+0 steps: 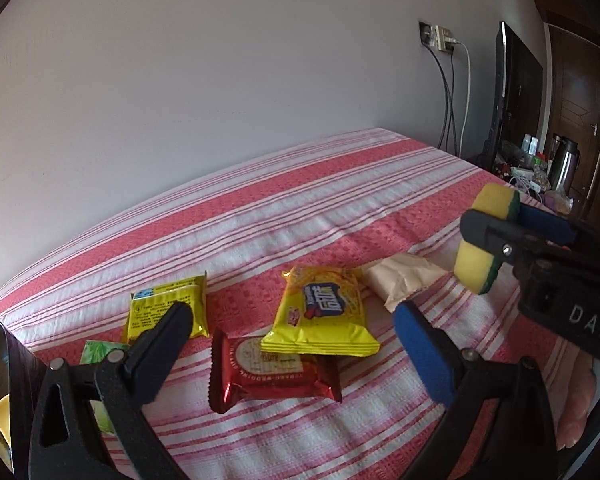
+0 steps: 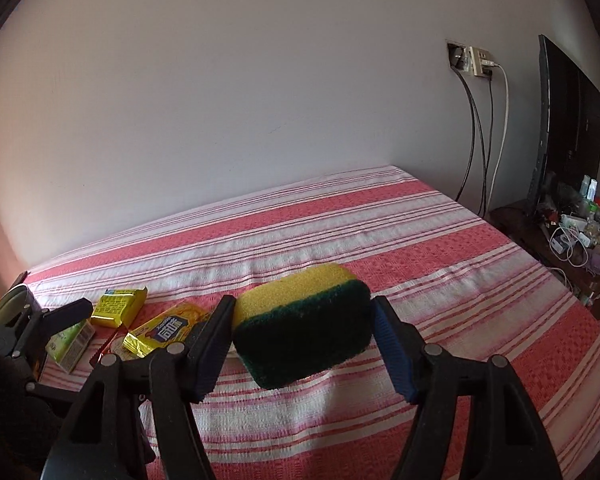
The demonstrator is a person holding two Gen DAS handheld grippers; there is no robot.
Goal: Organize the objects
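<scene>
My right gripper (image 2: 304,330) is shut on a yellow and green sponge (image 2: 304,326) and holds it above the striped bed (image 2: 380,216). The sponge also shows in the left wrist view (image 1: 486,240), at the right. My left gripper (image 1: 292,336) is open and empty, low over the snack packets: a yellow noodle packet (image 1: 322,312) lies partly on a red packet (image 1: 272,372), with a small yellow packet (image 1: 168,312) to the left. A beige packet (image 1: 404,280) lies behind, and a green packet (image 1: 100,352) is partly hidden by the left finger.
A white wall runs behind the bed. A dark container (image 1: 4,380) holding a yellow item sits at the far left. A TV (image 2: 560,128), cables (image 2: 480,140) and a cluttered side table (image 2: 572,236) stand to the right of the bed.
</scene>
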